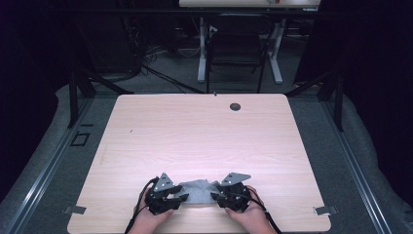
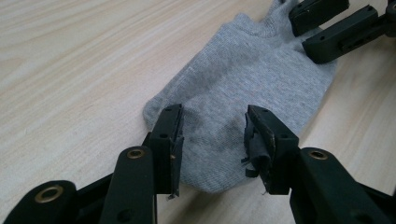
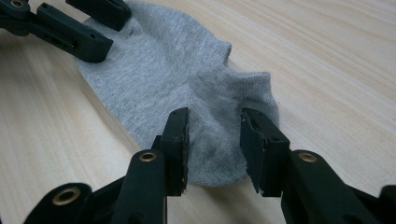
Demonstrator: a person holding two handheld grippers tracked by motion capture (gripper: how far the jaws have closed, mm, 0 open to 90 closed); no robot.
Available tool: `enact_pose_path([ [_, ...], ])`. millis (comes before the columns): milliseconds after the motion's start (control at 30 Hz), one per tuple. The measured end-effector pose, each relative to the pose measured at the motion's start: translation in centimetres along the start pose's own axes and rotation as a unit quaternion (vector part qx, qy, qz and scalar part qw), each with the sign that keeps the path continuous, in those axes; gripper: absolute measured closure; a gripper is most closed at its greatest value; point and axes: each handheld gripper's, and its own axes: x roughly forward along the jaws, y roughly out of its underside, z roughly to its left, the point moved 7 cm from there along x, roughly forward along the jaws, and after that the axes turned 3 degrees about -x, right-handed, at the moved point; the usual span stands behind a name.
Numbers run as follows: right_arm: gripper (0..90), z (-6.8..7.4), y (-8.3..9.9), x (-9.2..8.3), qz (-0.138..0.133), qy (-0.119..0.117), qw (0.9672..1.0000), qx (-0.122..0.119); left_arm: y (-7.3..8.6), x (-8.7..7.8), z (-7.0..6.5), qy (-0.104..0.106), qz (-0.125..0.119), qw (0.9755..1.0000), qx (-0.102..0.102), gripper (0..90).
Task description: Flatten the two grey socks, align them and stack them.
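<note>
The pale wood-grain surface (image 1: 195,131) carries a small grey knitted ankle sock (image 1: 197,191) near its near edge, lying flat between the two hands. Its long axis runs left to right; which end points which way is hard to tell. It is judged light, soft and limp, so it would sag if lifted from one end; pinching the fabric at both ends looks safest. The left gripper (image 2: 214,135) and right gripper (image 3: 214,135) each hang over one end, fingers (image 2: 170,135) wide apart and gripping nothing.
</note>
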Motion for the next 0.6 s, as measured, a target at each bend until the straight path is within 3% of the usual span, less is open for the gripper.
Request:
enact_pose_path([
  [400,60.8,-0.5,-0.3,0.1,-0.008,0.006,0.9999,0.004,-0.4,0.2,0.4,-0.001,-0.008,0.9999,-0.009,53.4],
  [600,57.8,-0.4,-1.0,-0.7,-0.033,0.003,0.9994,0.010,-1.1,-0.9,0.4,0.000,-0.025,0.9996,-0.011,49.6],
])
